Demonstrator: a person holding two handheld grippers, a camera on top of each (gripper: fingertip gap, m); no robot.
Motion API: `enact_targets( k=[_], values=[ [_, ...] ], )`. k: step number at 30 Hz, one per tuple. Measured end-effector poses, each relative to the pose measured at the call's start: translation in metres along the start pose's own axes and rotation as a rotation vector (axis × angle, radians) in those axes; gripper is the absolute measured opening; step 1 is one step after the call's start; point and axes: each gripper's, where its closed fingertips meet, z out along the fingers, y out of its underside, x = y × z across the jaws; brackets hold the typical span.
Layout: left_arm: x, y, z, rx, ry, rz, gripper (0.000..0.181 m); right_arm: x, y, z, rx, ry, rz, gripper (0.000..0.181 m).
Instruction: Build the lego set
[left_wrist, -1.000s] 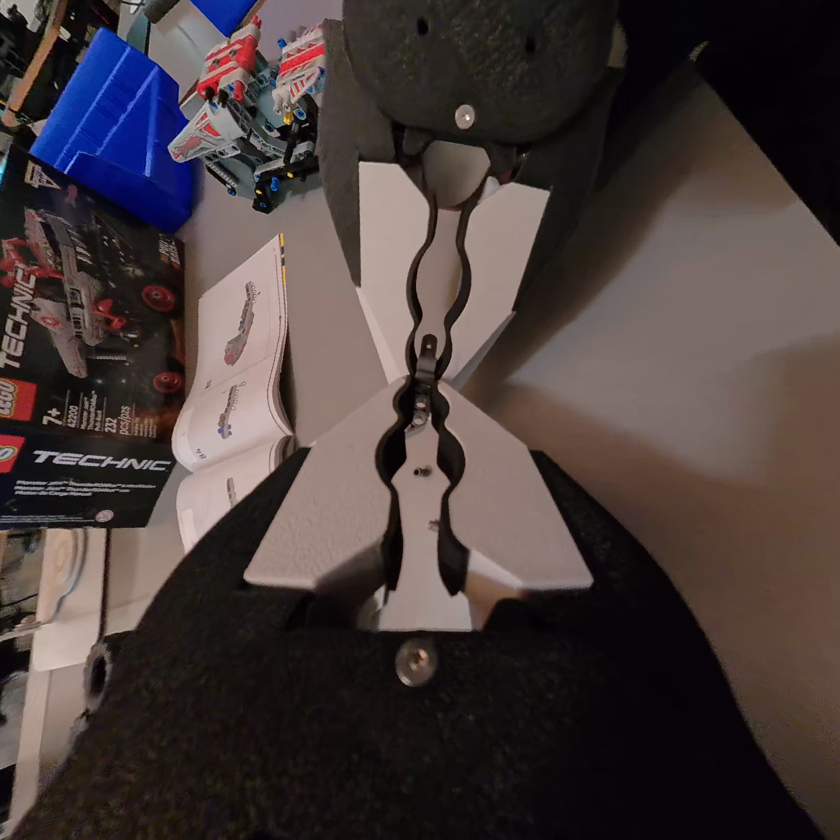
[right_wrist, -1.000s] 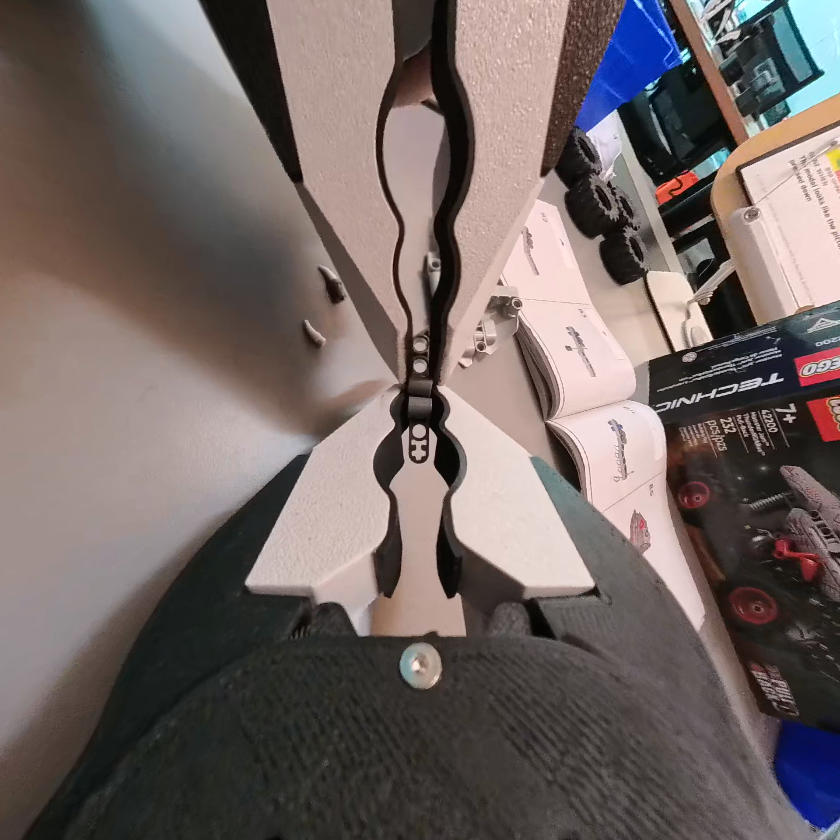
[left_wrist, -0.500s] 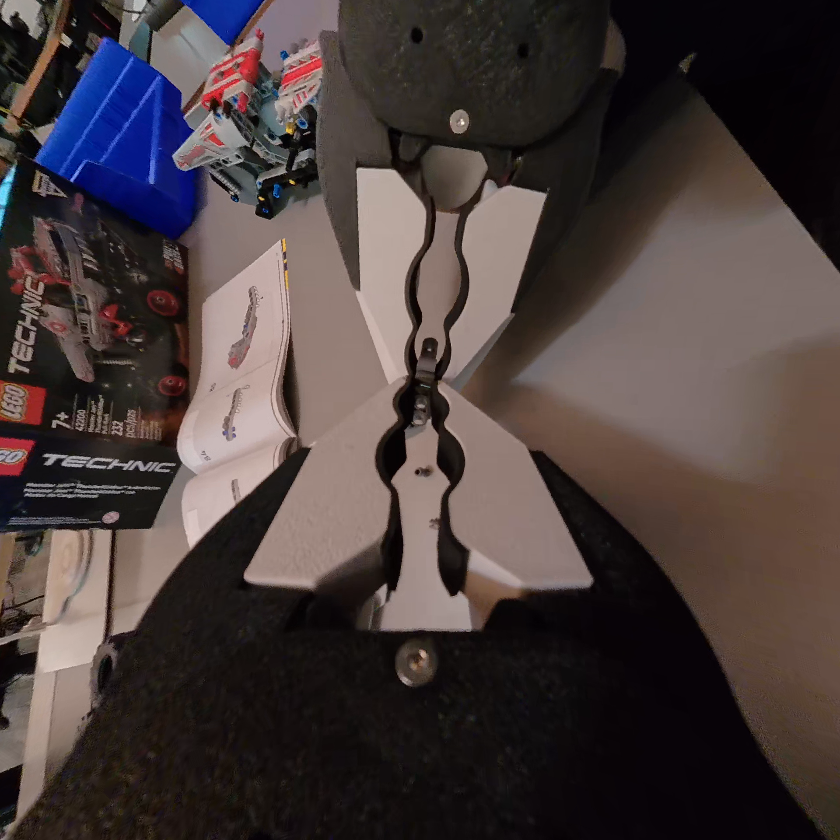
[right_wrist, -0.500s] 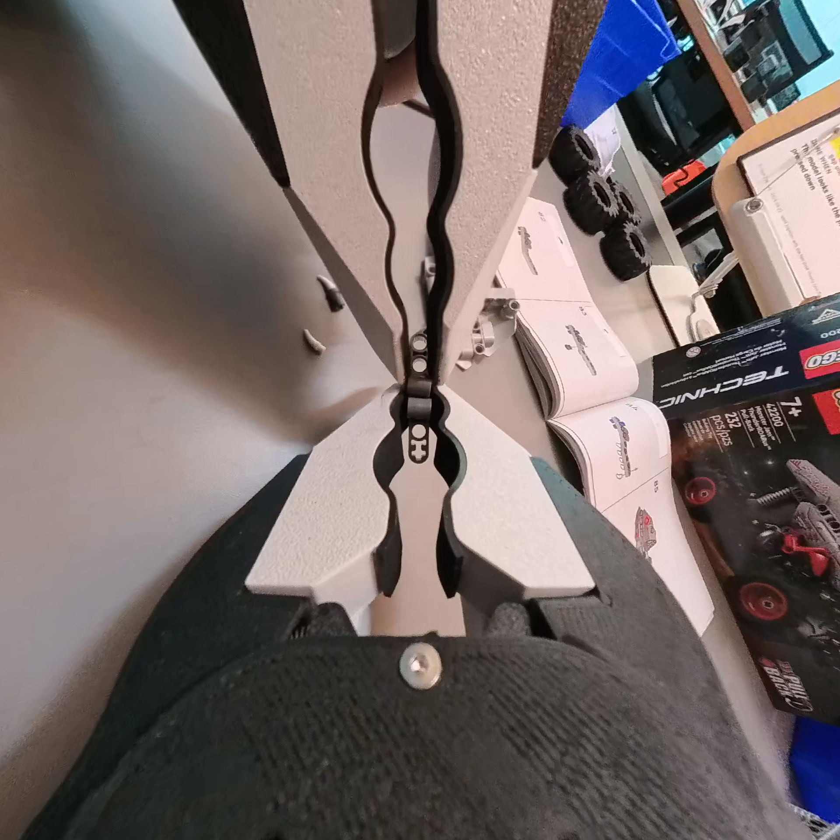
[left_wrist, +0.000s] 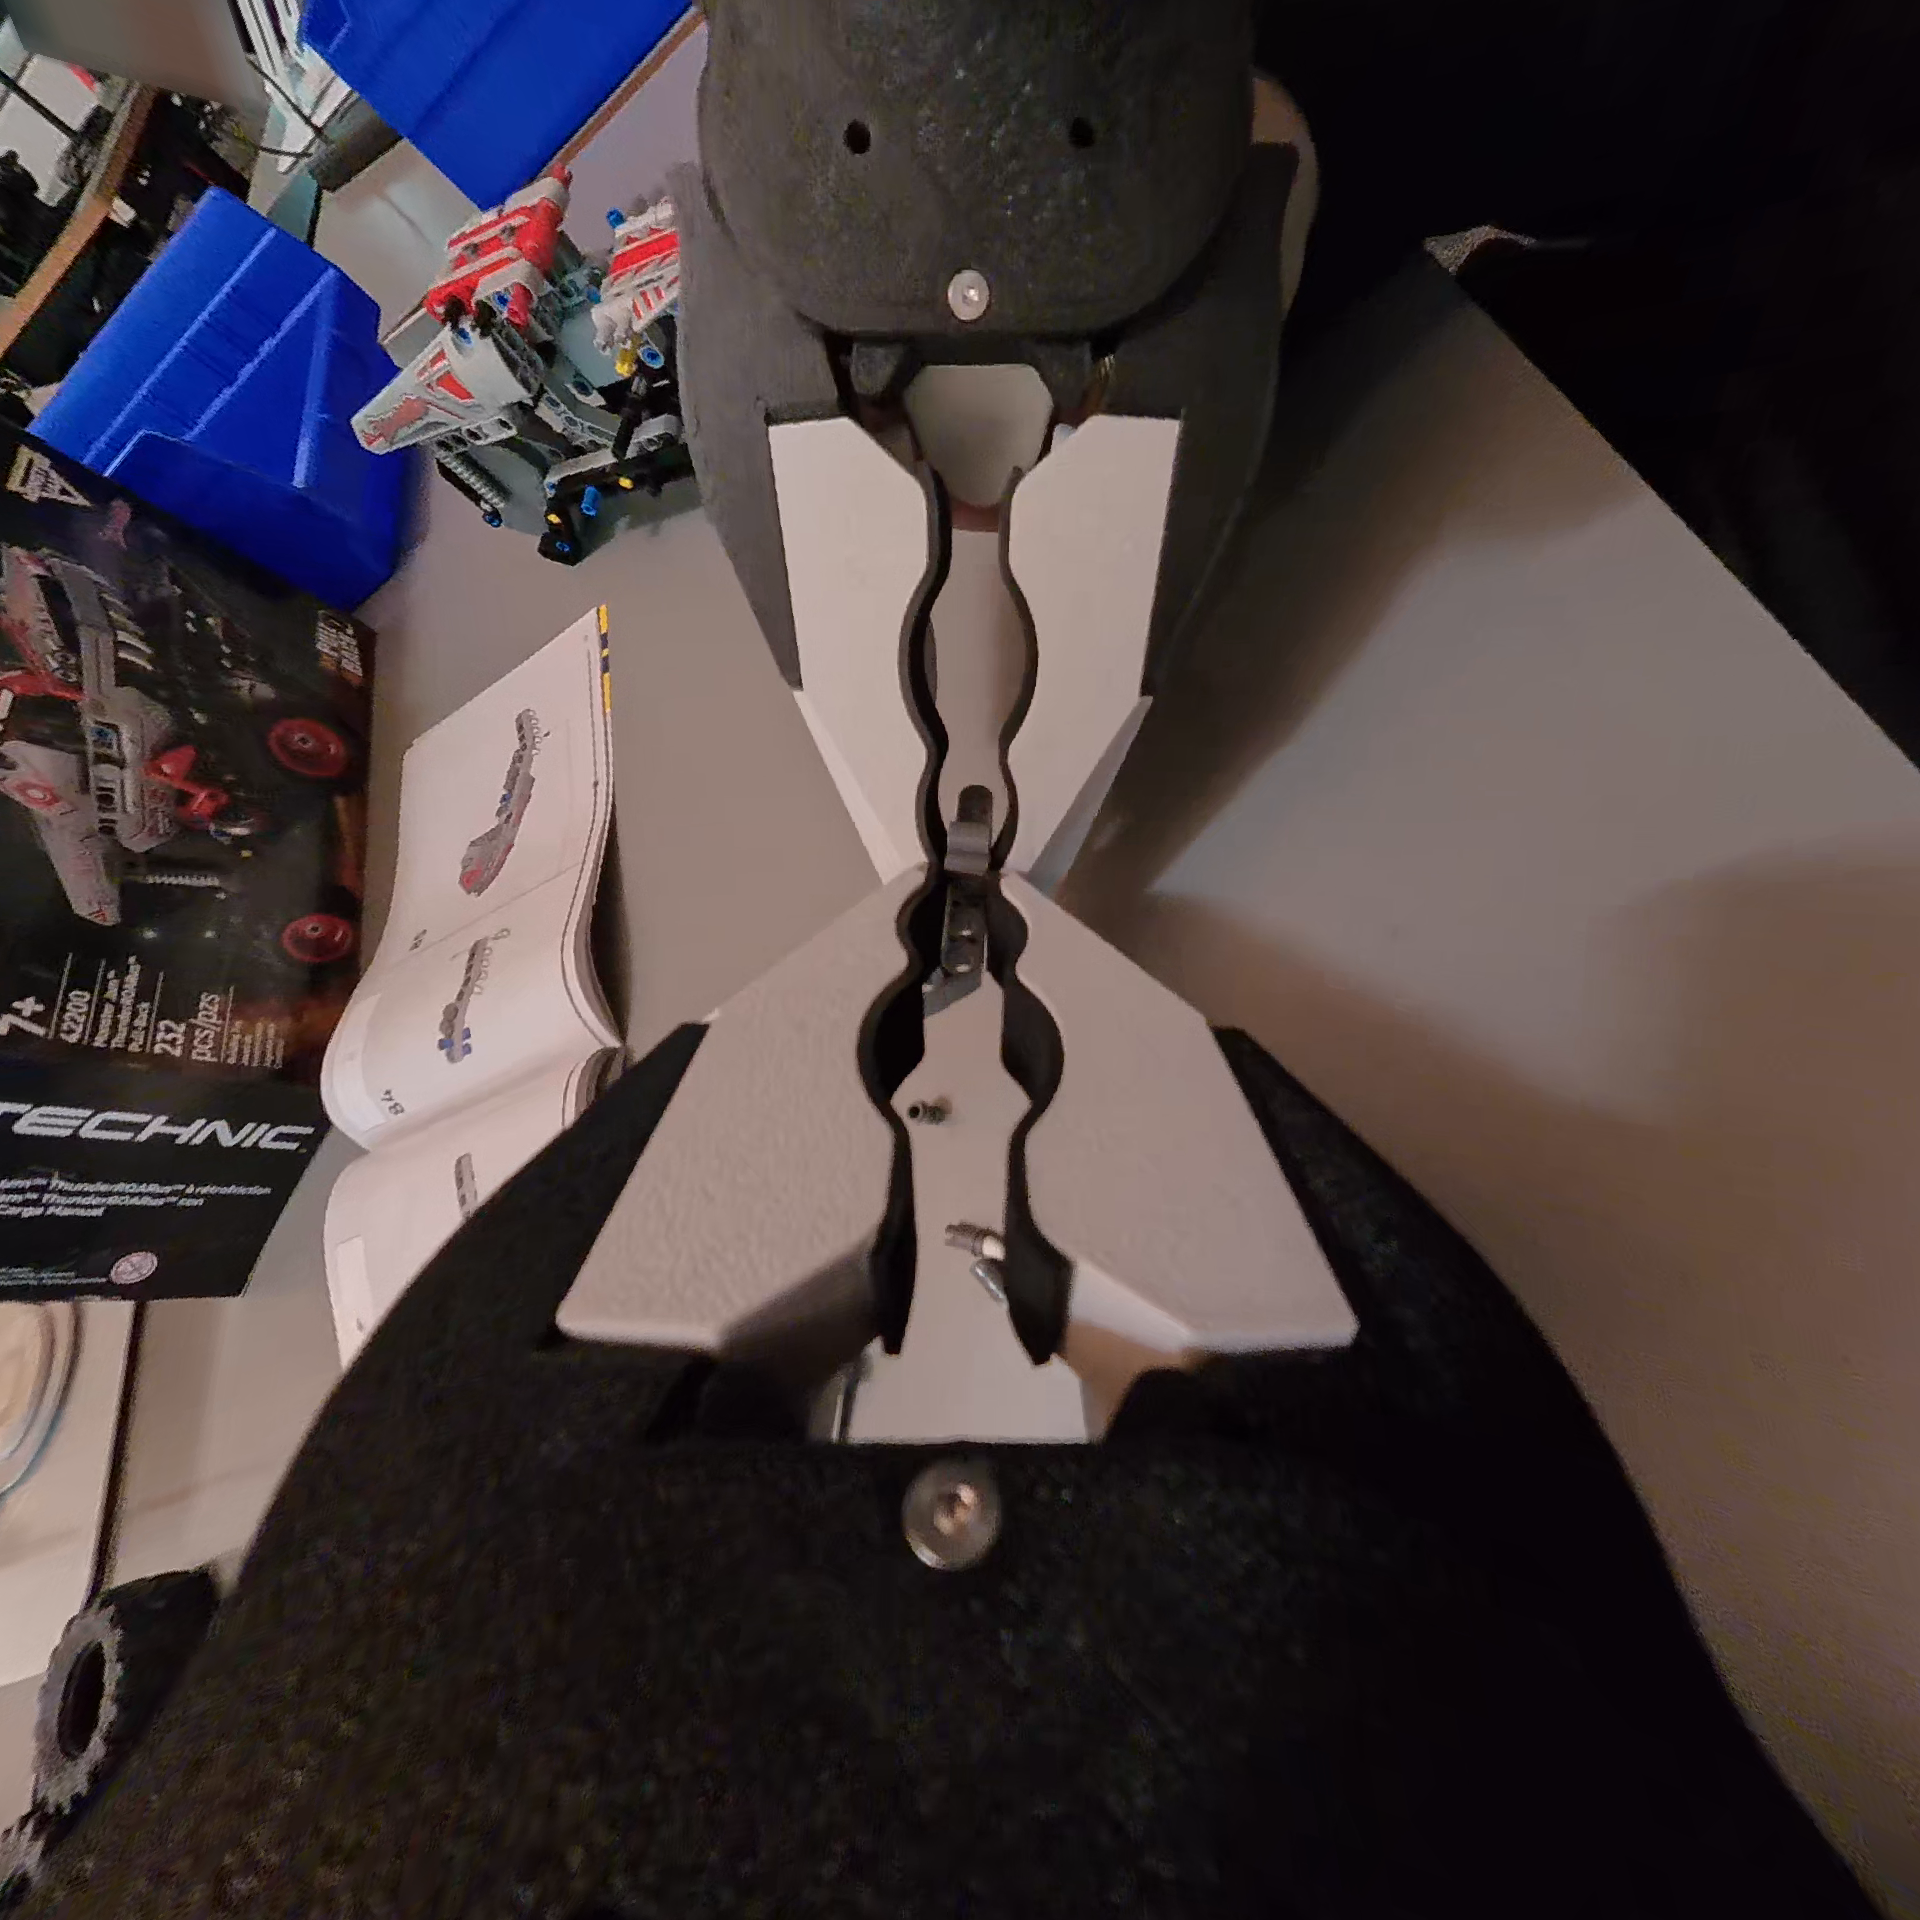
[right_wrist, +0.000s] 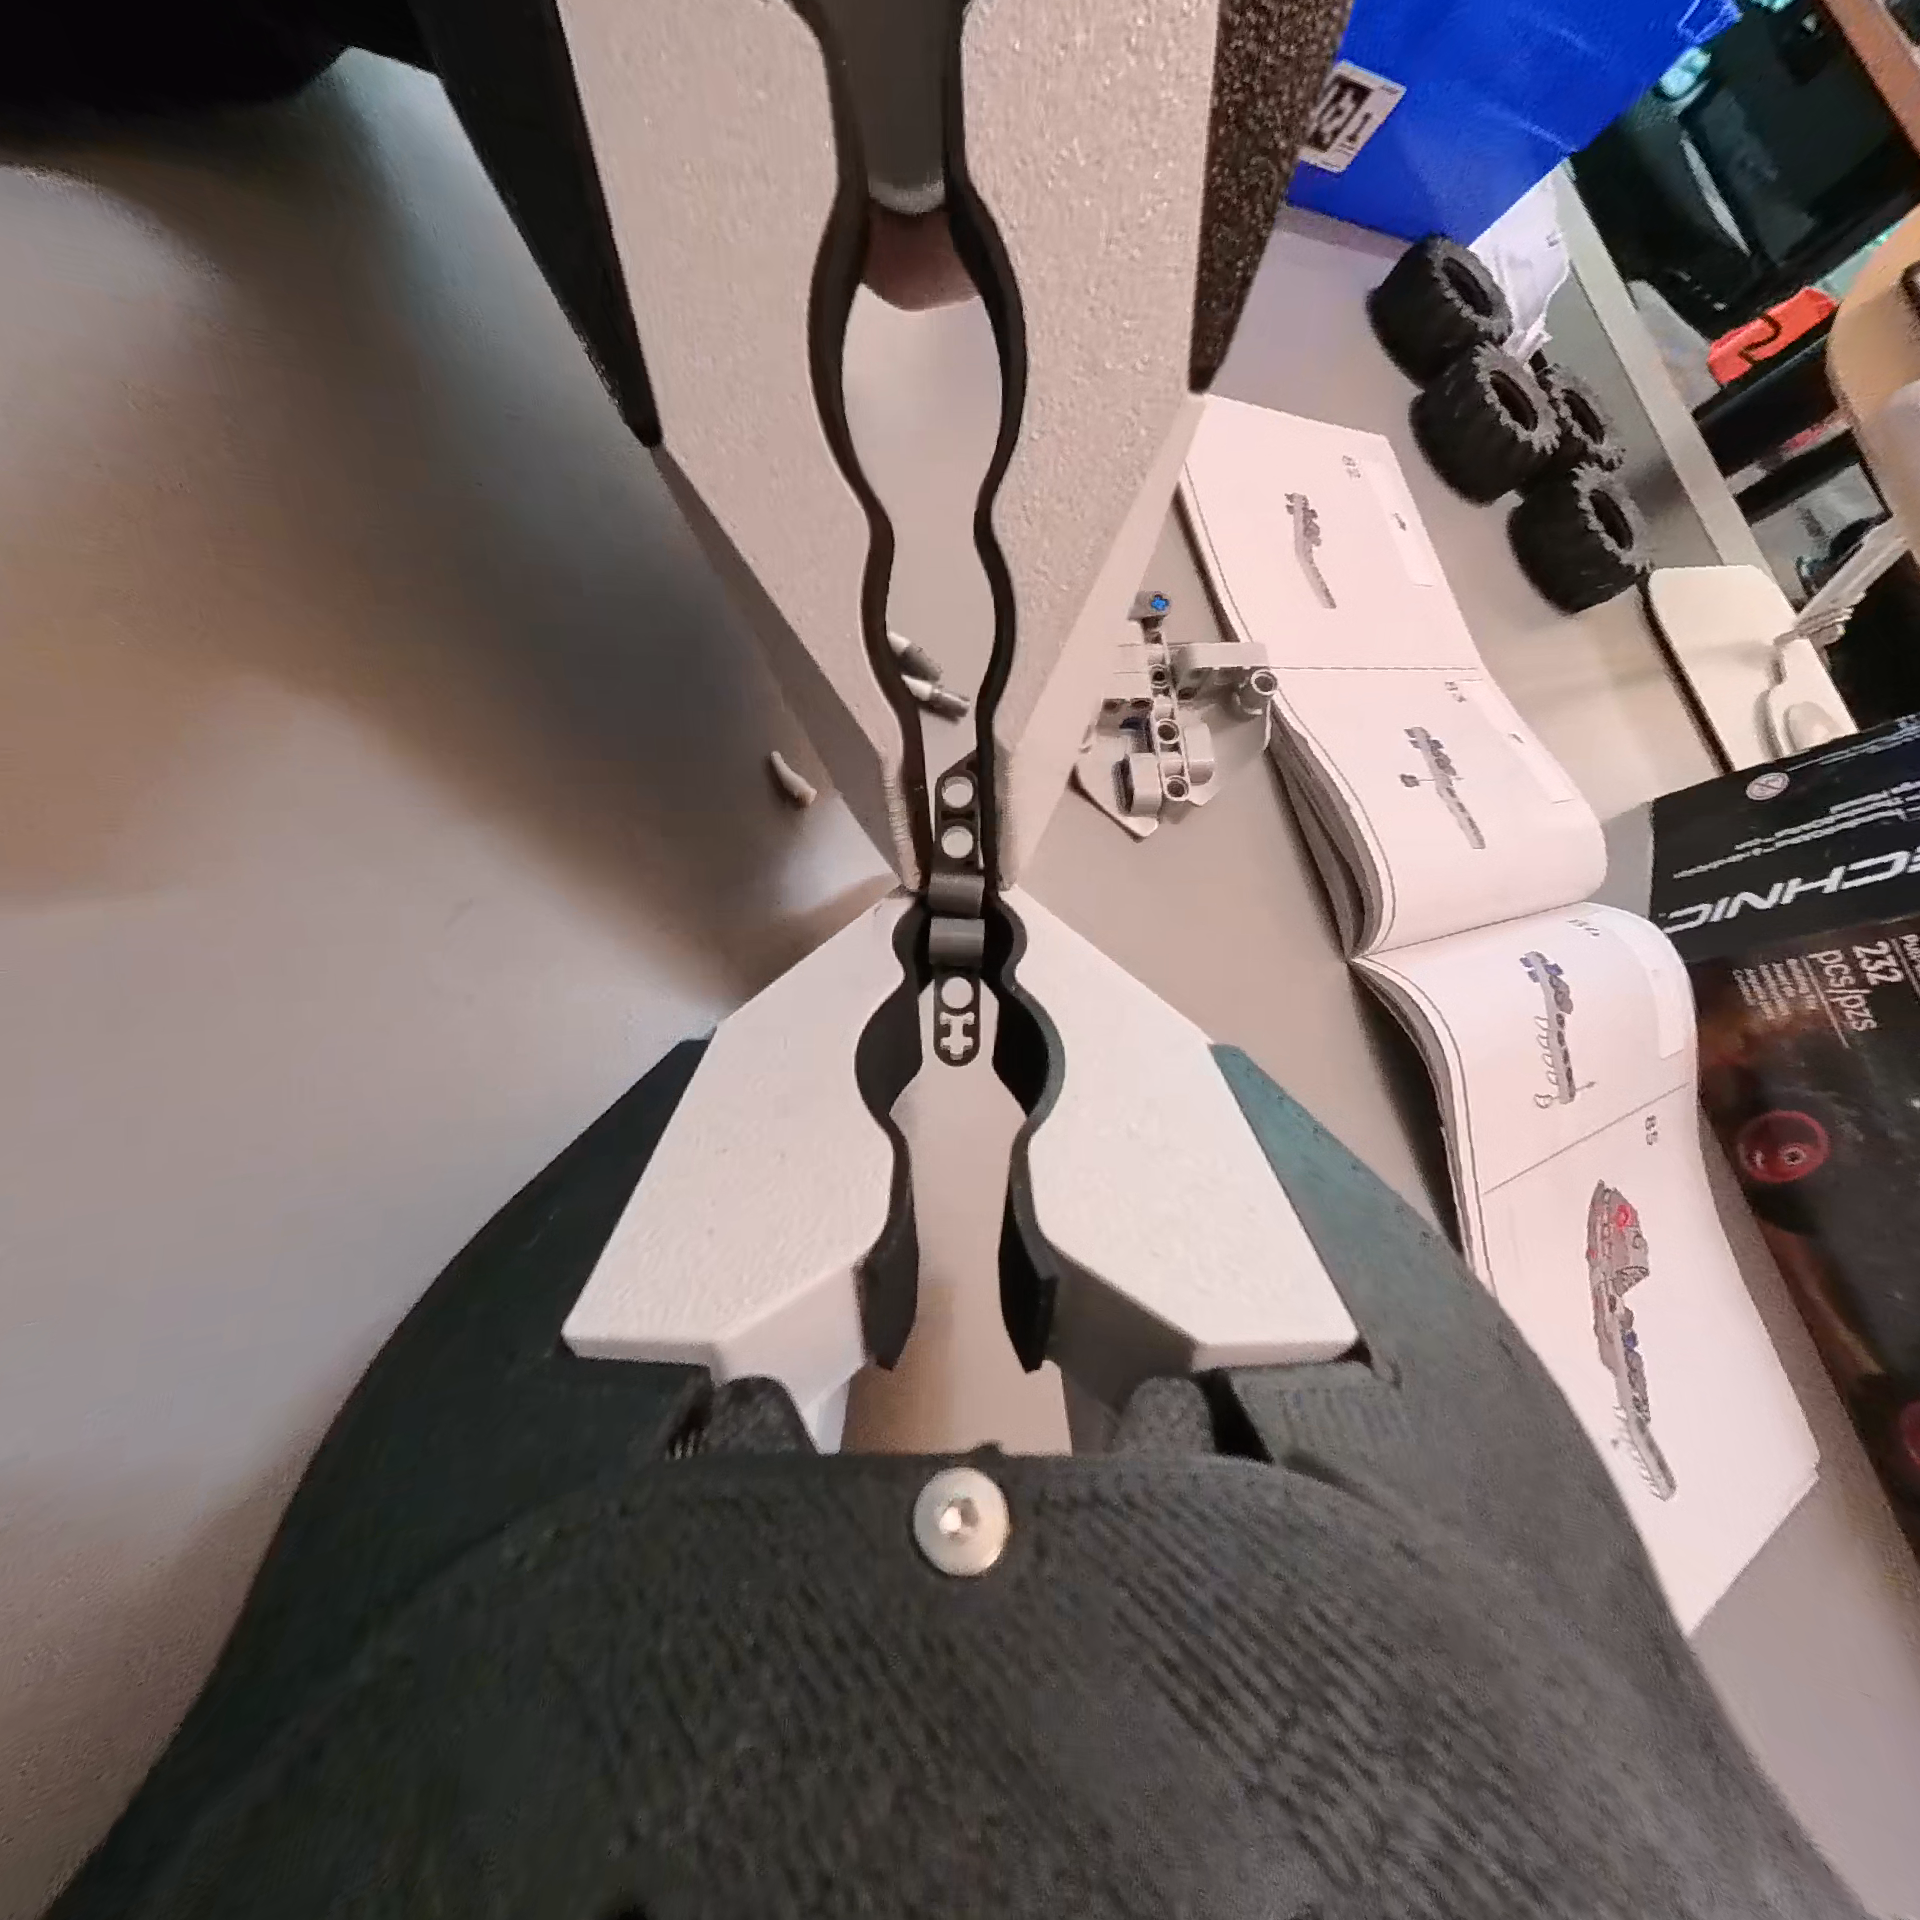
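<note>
A workshop or lab bench. Blue plastic storage bins (left_wrist: 223, 384) line a plain grey table (left_wrist: 1507, 831). Cluttered dark equipment shelves (right_wrist: 1756, 177) stand behind

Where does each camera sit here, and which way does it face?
Left wrist view: on the left gripper, looking along its fingers at the right gripper opposite; own fingers and dark mount show.
Right wrist view: on the right gripper, facing the left gripper tip to tip; own fingers and mount show.
Shared: the black lego beam both pinch, the open instruction booklet, the table.
</note>
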Motion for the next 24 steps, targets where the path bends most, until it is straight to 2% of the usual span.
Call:
enact_targets(
  k=[1, 5, 8, 15, 18, 21, 24],
  values=[
    [0.000, 0.000, 0.000, 0.006, 0.001, -0.005, 0.004, -0.001, 0.001, 0.000, -0.002, -0.005, 0.000, 0.006],
    [0.001, -0.002, -0.001, 0.060, 0.043, -0.106, 0.005, -0.001, 0.001, 0.000, -0.010, -0.008, -0.002, 0.006],
    [0.001, -0.003, -0.002, 0.083, 0.051, -0.115, 0.005, -0.003, -0.002, 0.000, 0.016, -0.031, 0.018, 0.006],
    [0.006, 0.001, 0.000, 0.008, 0.061, -0.048, 0.004, -0.010, 0.000, 0.002, 0.011, -0.075, 0.009, 0.006],
    [0.002, 0.004, 0.005, -0.054, 0.025, -0.082, 0.004, -0.007, 0.007, 0.005, -0.045, -0.040, -0.010, 0.006],
    [-0.004, 0.000, 0.002, -0.040, -0.001, -0.127, 0.003, 0.001, 0.006, 0.006, -0.044, 0.037, -0.022, 0.007],
    [-0.003, -0.001, 0.003, -0.097, -0.057, 0.066, 0.003, 0.005, 0.005, 0.004, -0.057, 0.055, -0.010, 0.007]
  ],
)
